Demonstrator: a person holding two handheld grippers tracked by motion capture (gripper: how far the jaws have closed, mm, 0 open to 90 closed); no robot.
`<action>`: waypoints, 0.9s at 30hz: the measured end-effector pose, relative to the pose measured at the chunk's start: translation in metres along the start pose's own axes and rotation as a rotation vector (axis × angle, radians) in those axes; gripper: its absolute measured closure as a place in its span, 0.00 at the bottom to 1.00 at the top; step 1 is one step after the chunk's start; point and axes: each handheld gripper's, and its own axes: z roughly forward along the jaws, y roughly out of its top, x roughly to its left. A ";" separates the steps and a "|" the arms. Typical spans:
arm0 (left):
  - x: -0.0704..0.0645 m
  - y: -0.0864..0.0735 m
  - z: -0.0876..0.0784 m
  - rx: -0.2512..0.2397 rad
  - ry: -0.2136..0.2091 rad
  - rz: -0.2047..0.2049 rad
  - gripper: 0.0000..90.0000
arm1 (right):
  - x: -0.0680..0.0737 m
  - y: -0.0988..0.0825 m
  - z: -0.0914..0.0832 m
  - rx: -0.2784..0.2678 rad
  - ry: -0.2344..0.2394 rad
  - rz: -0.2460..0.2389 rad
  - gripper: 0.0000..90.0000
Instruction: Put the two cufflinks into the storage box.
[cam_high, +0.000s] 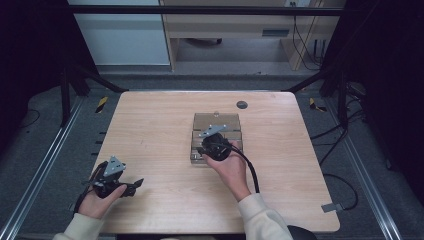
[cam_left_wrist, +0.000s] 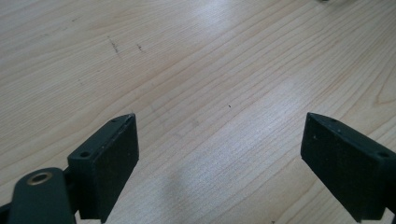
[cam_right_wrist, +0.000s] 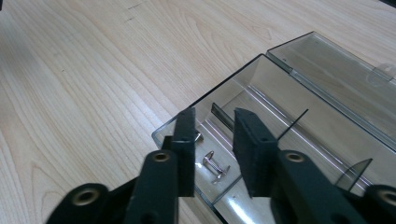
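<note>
A clear plastic compartment box (cam_high: 235, 120) lies at the table's middle with its lid (cam_right_wrist: 336, 74) folded open at the far side. My right gripper (cam_high: 214, 145) hangs over the box's near end. In the right gripper view its jaws (cam_right_wrist: 214, 116) stand a little apart above the nearest compartment (cam_right_wrist: 261, 70), with nothing between the pads. A small silvery metal fastener (cam_right_wrist: 214, 165) lies on that compartment's floor below the gap. My left gripper (cam_high: 131, 186) rests at the table's front left, far from the box. Its jaws (cam_left_wrist: 219, 126) are wide open over bare wood.
A small dark round disc (cam_high: 242, 104) sits near the table's far edge, behind the box. The right gripper's black cable (cam_high: 251, 172) trails back along the forearm. Thin dividers (cam_right_wrist: 292, 123) split the box into compartments. Black frame posts stand around the table.
</note>
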 end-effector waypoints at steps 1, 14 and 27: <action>0.000 0.000 0.000 0.000 0.000 0.001 0.12 | 0.000 0.000 -0.001 -0.004 -0.004 0.003 0.74; 0.000 0.001 0.000 0.000 0.004 0.007 0.12 | -0.008 -0.001 -0.017 -0.062 -0.061 0.075 0.46; -0.001 0.001 0.000 0.000 0.004 0.009 0.12 | -0.021 -0.002 -0.024 -0.061 -0.092 0.176 0.18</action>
